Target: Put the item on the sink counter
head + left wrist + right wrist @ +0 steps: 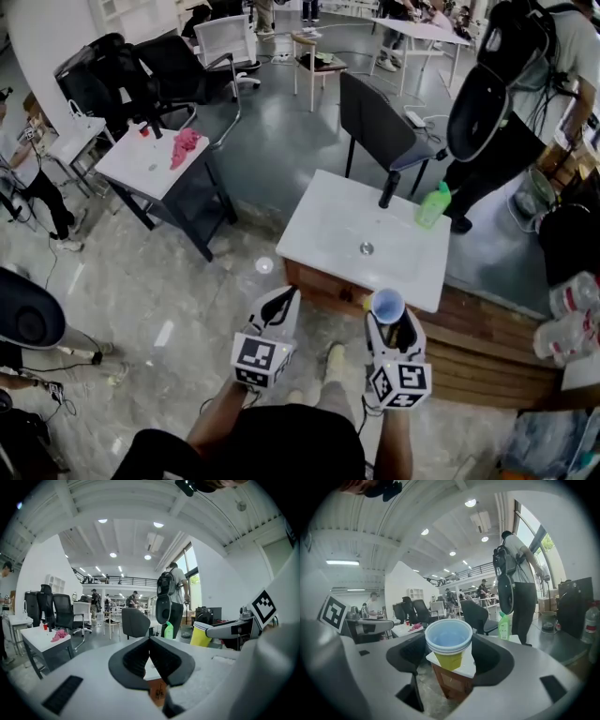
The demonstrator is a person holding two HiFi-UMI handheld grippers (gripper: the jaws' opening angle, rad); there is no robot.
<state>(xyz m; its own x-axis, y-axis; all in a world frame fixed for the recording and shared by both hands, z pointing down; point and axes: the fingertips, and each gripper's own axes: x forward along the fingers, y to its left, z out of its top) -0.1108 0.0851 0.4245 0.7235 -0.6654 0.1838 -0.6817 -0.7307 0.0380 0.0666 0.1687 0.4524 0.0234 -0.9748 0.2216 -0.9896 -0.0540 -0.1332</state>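
Note:
The white sink counter [323, 234] stands just ahead of me, with a drain hole [367, 248], a black faucet [388, 188] and a green bottle [433, 205] at its far edge. My right gripper [391, 323] is shut on a yellow cup [387, 305] with a pale blue inside, held upright in the air just before the counter's near edge. In the right gripper view the cup [449, 641] fills the gap of the right gripper [450, 651], above the counter's corner [464, 666]. My left gripper [279, 306] [149, 641] is shut and empty, beside the right one.
A white table [141, 169] with a pink cloth [184, 145] stands to the left, with office chairs behind it. A dark chair [375, 122] and a person with a backpack [497, 94] are beyond the counter. Clear plastic bottles [570, 314] sit at the right.

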